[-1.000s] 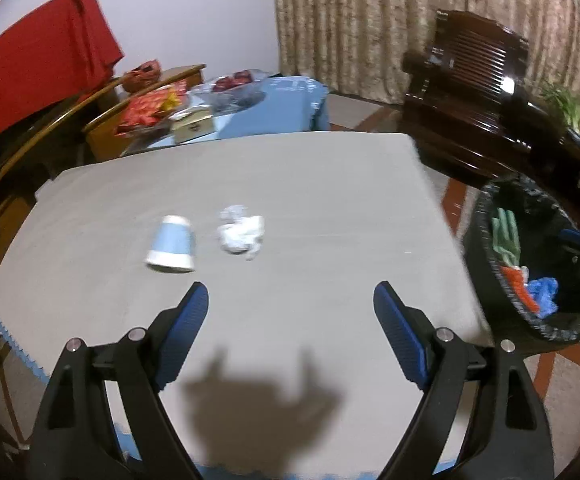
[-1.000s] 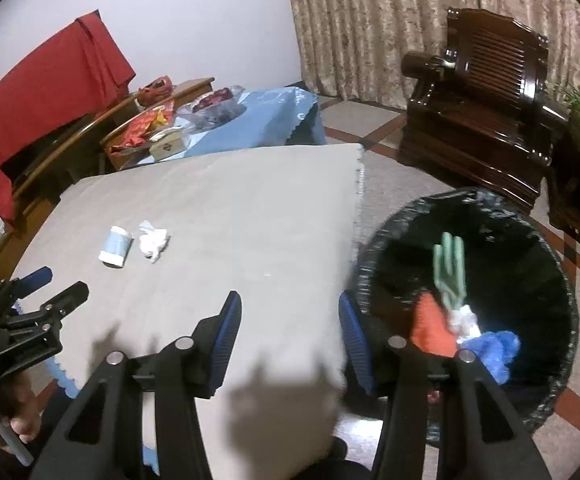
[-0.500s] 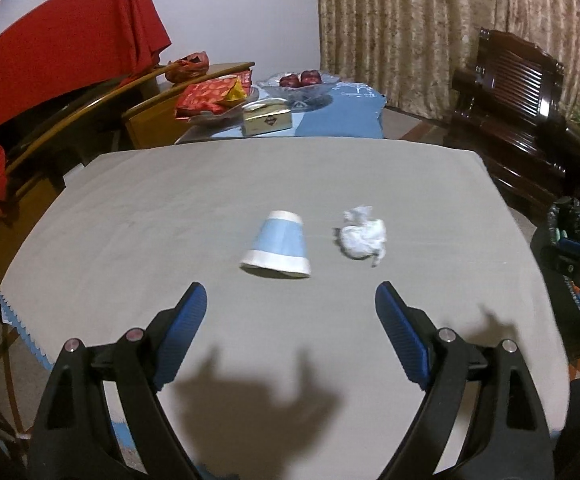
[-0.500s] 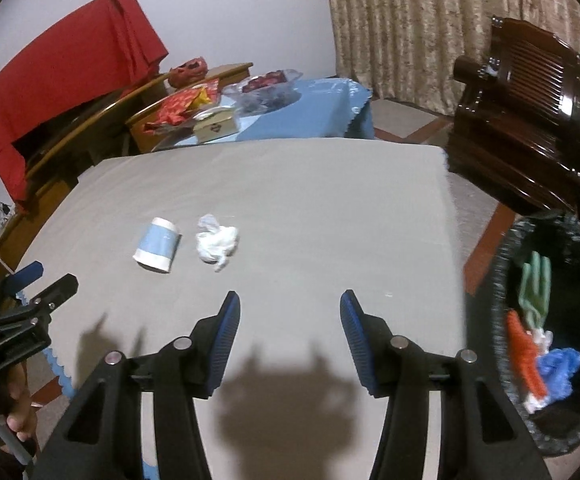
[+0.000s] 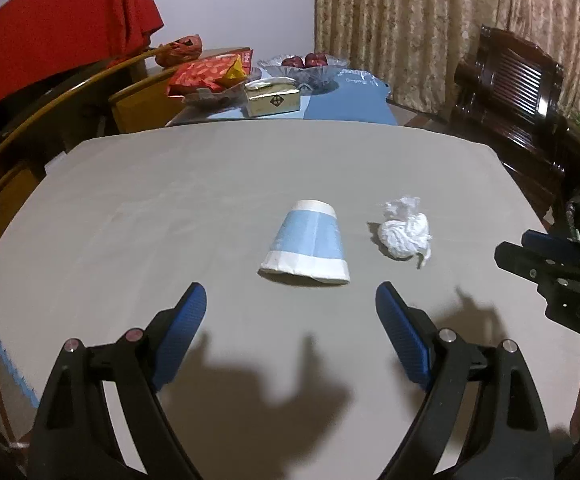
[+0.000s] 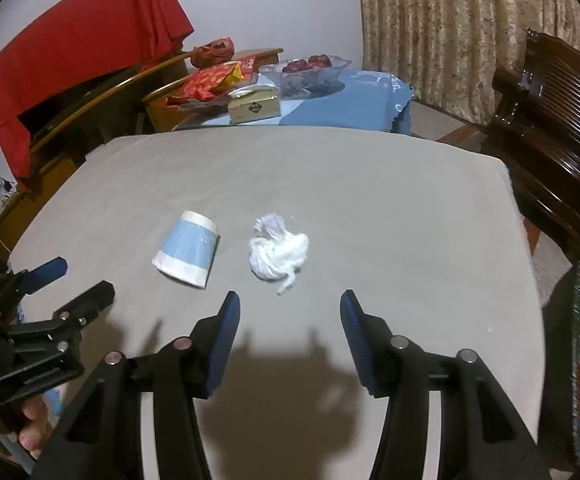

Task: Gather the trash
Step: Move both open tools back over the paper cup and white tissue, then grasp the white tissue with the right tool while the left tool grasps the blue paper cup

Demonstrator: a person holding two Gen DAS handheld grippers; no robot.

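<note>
Left wrist view shows the cup [image 5: 305,244] lying on its side mid-table, mouth toward the camera, with the tissue wad [image 5: 405,233] near its right (apart, not touching). Both sit on the grey table [image 5: 169,184]. The left gripper [image 5: 290,330] hovers before the cup, jaws wide and empty; the right gripper [image 6: 290,332] faces the wad, likewise open, holding nothing.
</note>
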